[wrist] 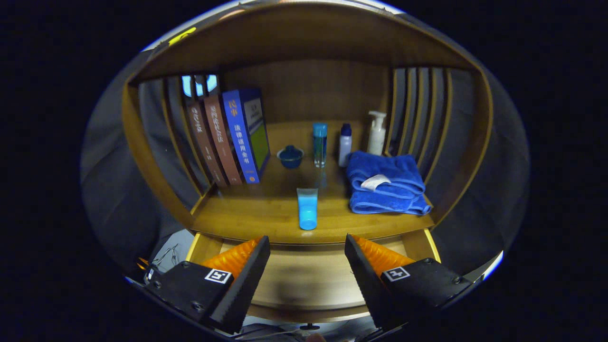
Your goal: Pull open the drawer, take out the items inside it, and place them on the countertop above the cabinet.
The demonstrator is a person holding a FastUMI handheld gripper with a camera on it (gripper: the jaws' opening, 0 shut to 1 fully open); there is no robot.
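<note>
Below the gripper (307,270), the pulled-out light wooden drawer (304,280) is being viewed from above, its floor lying bare between and beneath the two fingers; no item is being made out inside it. The gripper is being held wide open, gripping nothing. Just ahead of the fingertips, past the drawer's back edge, the light blue squeeze tube (307,208) is being seen standing cap-down on the wooden countertop (247,213), its long axis running straight away from the gripper and almost centred between the fingers. By judgement, the tube is already placed, so the coming move is turning on whether anything is remaining in the drawer directly below. Farther beyond, a folded blue towel (387,183) is lying ahead and to the right, with a white pump bottle (377,133), a small white bottle with dark cap (345,144) and a slim clear bottle with blue cap (319,144) behind. A dark blue lidded bowl (290,156) and leaning books (232,137) are standing ahead to the left.
</note>
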